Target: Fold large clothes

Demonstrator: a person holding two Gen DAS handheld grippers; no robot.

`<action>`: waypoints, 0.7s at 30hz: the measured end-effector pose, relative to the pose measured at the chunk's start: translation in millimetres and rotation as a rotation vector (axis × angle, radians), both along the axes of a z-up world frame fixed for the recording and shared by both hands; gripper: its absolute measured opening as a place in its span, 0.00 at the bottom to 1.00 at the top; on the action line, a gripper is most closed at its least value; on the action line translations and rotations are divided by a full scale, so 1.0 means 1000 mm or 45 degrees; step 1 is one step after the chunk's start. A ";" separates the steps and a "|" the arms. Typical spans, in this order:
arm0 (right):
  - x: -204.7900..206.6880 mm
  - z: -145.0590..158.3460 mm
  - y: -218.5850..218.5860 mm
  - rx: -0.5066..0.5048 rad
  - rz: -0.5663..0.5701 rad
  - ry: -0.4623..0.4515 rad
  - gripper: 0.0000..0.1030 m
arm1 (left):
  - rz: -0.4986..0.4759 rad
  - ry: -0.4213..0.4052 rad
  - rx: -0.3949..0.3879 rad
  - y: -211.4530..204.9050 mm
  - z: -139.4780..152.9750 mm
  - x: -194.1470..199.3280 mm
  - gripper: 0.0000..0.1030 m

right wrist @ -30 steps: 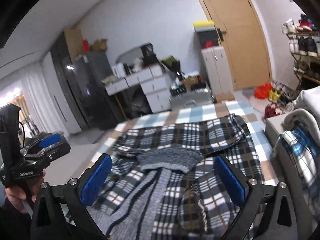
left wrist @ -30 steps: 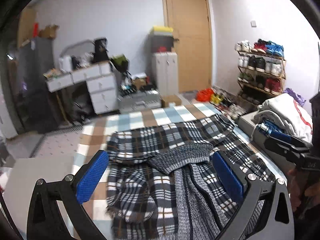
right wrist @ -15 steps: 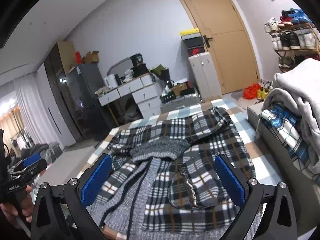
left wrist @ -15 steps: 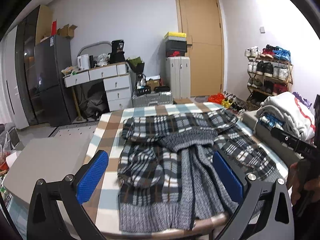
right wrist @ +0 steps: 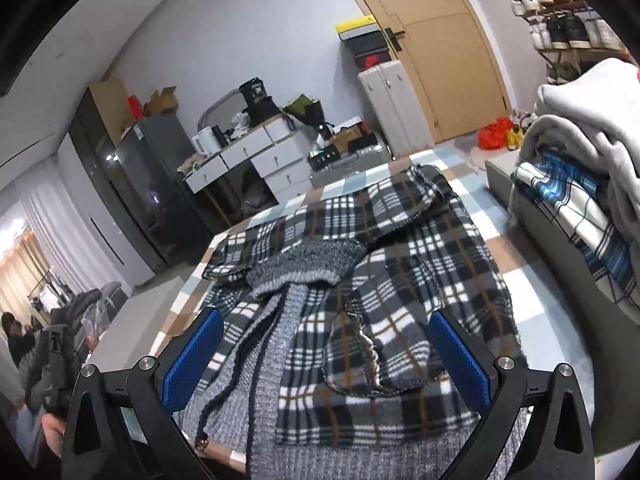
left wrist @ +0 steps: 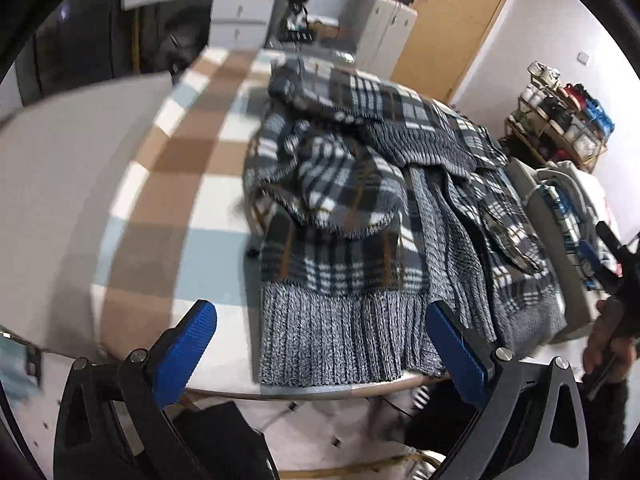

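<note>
Plaid jacket lies spread flat on the checked tabletop, ribbed hem at six o'clock (handy for gripping). Left tool and right tool hover above it, jaws apart, empty.

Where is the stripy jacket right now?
In both views the plaid jacket lies spread on the checked table, its knit hem at the near edge, beside the clothes pile.

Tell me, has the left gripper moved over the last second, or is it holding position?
Yes. The left gripper has pulled back toward the near table edge and tipped downward: the plaid jacket's ribbed hem now sits between its open jaws, and the door has slid toward the frame's top.
</note>
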State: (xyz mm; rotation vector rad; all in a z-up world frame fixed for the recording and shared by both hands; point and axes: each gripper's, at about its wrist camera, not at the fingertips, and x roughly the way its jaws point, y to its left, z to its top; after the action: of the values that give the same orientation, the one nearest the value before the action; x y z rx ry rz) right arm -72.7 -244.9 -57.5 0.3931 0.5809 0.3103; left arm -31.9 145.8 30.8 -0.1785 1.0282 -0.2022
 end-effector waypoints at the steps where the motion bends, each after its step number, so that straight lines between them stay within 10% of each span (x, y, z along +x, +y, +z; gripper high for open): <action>1: 0.000 0.001 0.000 0.001 0.003 0.001 1.00 | 0.001 0.041 -0.037 0.003 -0.004 0.003 0.99; 11: -0.003 0.005 0.005 0.004 0.041 -0.012 1.00 | 0.026 0.136 -0.015 0.006 -0.018 0.008 0.99; 21: -0.006 0.007 0.000 0.058 0.057 -0.016 1.00 | -0.012 0.265 -0.263 0.026 -0.028 0.011 0.97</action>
State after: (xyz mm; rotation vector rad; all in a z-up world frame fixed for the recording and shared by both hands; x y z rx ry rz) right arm -78.5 -244.9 -50.3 0.4222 0.5715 0.3696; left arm -21.3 171.7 2.4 -0.3880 1.2149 -0.3034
